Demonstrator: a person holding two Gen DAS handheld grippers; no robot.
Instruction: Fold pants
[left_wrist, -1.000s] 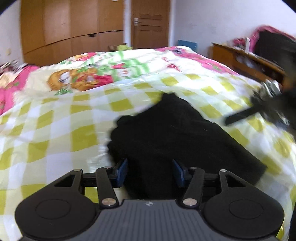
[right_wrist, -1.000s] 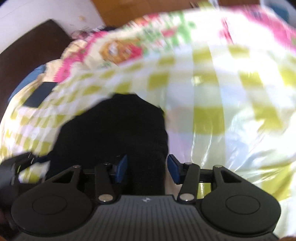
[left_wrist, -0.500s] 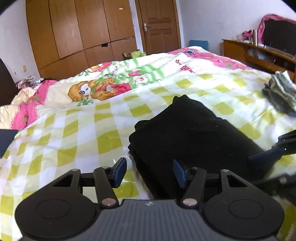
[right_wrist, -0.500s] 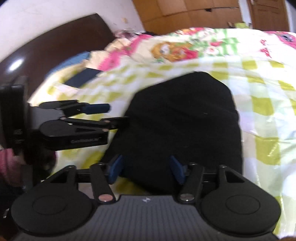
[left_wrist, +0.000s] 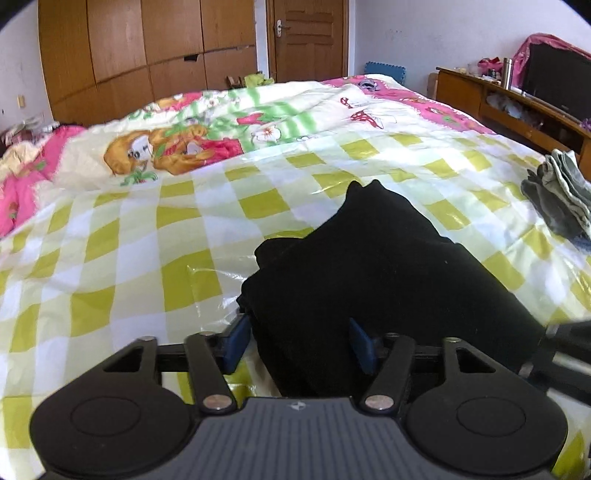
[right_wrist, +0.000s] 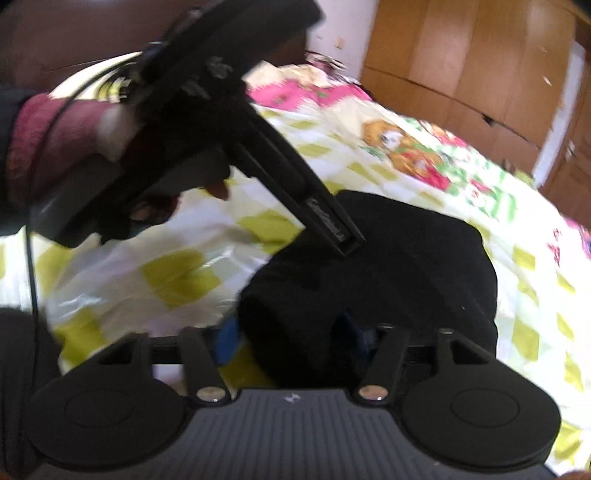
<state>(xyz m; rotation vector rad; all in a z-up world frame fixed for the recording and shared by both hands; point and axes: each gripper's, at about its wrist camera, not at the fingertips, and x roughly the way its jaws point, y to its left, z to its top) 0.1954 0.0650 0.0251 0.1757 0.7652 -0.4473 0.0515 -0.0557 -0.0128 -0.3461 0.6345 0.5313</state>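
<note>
Black pants (left_wrist: 380, 266) lie folded into a thick stack on the yellow-and-white checked bed cover (left_wrist: 110, 266). My left gripper (left_wrist: 299, 343) is open, its blue pads either side of the stack's near left edge. In the right wrist view my right gripper (right_wrist: 291, 339) is open, its jaws straddling the near edge of the pants (right_wrist: 388, 266). The left gripper (right_wrist: 343, 243) reaches down over the pants from the upper left, held by a hand in a pink sleeve. The right gripper's tip (left_wrist: 565, 332) shows at the right edge of the left wrist view.
A grey folded garment (left_wrist: 561, 192) lies on the bed at the right. A flowered quilt (left_wrist: 221, 129) covers the far half of the bed. A wooden wardrobe (left_wrist: 147, 55), a door (left_wrist: 306, 37) and a low wooden cabinet (left_wrist: 509, 103) stand beyond.
Both grippers have moved in on the near edge of the folded pants. The right wrist view has swung left, and the left gripper now looms over the pants.
</note>
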